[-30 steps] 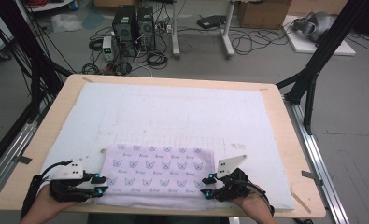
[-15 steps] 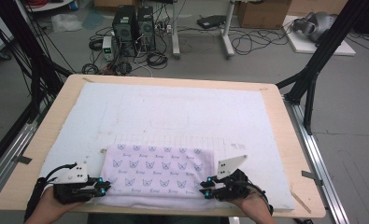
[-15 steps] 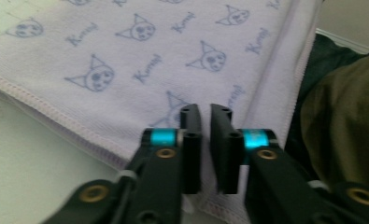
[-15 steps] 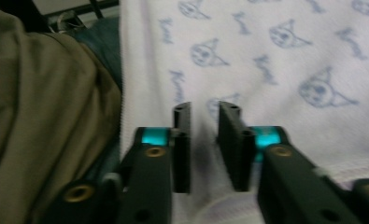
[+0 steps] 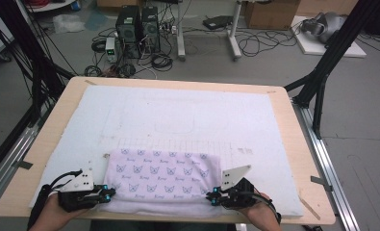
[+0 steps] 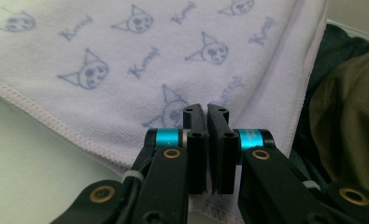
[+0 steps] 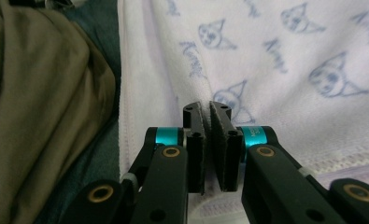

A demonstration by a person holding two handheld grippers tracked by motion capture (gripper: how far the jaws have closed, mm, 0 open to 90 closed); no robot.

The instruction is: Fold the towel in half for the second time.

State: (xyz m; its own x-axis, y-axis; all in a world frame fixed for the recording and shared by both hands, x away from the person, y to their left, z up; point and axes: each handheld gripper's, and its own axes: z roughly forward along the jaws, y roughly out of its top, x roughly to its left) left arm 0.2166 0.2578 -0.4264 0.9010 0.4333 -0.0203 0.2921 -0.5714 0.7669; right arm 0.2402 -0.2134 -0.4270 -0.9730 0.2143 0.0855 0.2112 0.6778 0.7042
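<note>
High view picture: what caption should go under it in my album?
Two grippers, left gripper and right gripper, pinch the near corners of a cat-print towel.

A soft, pale purple cloth (image 5: 161, 179) lies flat near the front edge of the surface. It is folded into a long, wide shape. Little blue cat faces and small blue words cover it in rows. A stitched hem runs along its edge. Its two front corners are pinched, and its front edge hangs slightly over the surface.
</note>
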